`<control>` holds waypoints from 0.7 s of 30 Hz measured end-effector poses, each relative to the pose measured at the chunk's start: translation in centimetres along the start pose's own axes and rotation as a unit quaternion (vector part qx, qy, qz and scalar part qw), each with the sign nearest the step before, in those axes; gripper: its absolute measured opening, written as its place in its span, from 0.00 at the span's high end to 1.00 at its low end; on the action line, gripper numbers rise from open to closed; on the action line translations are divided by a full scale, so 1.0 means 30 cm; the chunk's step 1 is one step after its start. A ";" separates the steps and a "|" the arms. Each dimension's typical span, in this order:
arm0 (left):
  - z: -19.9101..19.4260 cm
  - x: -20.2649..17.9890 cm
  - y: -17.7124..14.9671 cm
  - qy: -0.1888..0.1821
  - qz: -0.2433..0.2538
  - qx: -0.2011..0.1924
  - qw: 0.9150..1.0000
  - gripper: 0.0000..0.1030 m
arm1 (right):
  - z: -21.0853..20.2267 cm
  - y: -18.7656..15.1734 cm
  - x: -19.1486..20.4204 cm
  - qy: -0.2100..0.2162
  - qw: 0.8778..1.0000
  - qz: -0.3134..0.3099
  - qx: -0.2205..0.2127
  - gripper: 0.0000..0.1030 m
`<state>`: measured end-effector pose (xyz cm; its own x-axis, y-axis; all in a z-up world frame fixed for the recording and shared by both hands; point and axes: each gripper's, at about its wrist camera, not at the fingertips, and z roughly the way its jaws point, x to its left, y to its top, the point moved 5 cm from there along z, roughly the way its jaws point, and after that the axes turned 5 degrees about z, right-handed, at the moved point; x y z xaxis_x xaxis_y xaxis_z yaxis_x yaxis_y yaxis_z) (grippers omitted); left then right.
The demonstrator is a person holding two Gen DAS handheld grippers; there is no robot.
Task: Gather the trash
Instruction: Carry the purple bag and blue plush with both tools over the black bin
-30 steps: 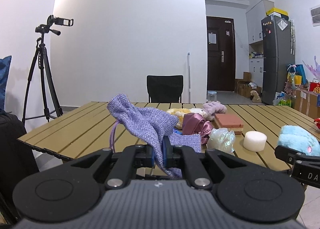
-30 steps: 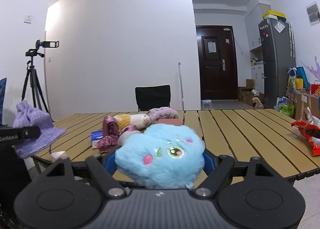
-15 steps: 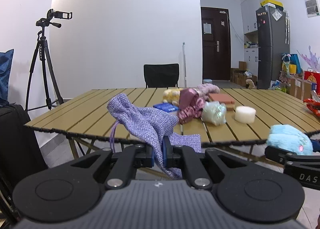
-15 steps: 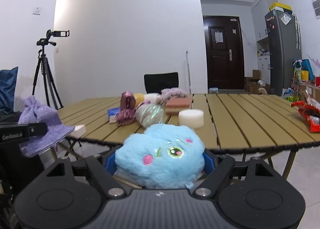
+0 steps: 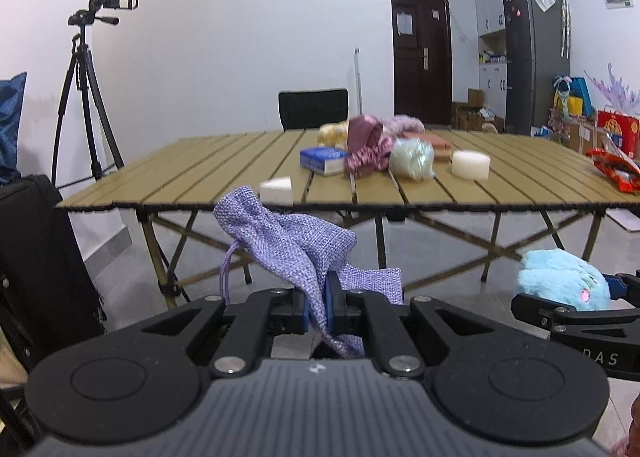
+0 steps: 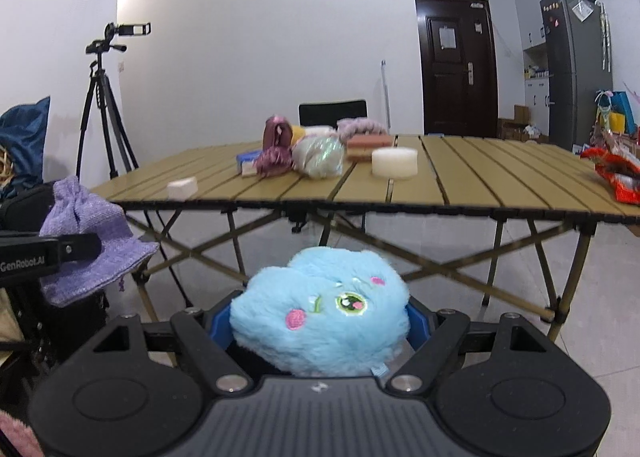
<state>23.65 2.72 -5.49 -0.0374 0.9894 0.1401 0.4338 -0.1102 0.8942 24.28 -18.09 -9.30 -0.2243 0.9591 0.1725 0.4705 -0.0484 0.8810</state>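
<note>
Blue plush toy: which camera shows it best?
The right wrist view: the blue plush toy fills the centre, face visible, gripped by the right tool. The left wrist view catches only its side at the right edge.

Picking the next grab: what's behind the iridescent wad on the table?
Behind the iridescent wad lie a pink block and a mauve plush; anything lower is hidden by it.

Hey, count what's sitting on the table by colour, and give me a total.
White foam pieces: 2 (wedge, round)
Blue box: 1
Red wrapper: 1
Mixed heap: items overlap, count unclear
Total: 4 clearly separate things, plus the heap
</note>
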 end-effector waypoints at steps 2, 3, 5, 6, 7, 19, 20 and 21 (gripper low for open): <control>-0.008 -0.003 -0.025 -0.004 0.002 0.011 1.000 0.92 | -0.008 -0.028 0.007 0.000 1.000 -0.003 0.011 0.23; -0.011 -0.006 -0.038 -0.005 0.003 0.017 1.000 0.92 | -0.010 -0.040 0.007 -0.001 1.000 -0.004 0.016 0.23; -0.019 -0.010 -0.066 -0.010 0.005 0.029 1.000 0.92 | -0.019 -0.072 0.012 -0.001 1.000 -0.007 0.027 0.23; -0.023 -0.013 -0.080 -0.013 0.005 0.036 0.999 0.92 | -0.021 -0.083 0.014 -0.002 0.999 -0.009 0.032 0.23; -0.024 -0.015 -0.092 -0.016 0.006 0.042 0.999 0.92 | -0.025 -0.096 0.015 -0.002 0.999 -0.010 0.036 0.23; 0.000 -0.018 -0.216 -0.019 0.010 0.122 0.992 0.92 | -0.016 -0.222 -0.011 -0.024 0.995 -0.019 0.096 0.23; 0.008 -0.015 -0.223 -0.017 0.008 0.129 0.991 0.92 | -0.012 -0.231 -0.014 -0.026 0.994 -0.019 0.102 0.23; 0.018 -0.010 -0.230 -0.016 0.006 0.137 0.990 0.92 | -0.008 -0.235 -0.018 -0.028 0.994 -0.018 0.107 0.23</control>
<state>21.15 3.25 -11.92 -0.0051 0.9912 0.1322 0.6616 -0.0958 0.7437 20.86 -18.32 -15.50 -0.2001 0.9733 0.1121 0.6343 0.0415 0.7720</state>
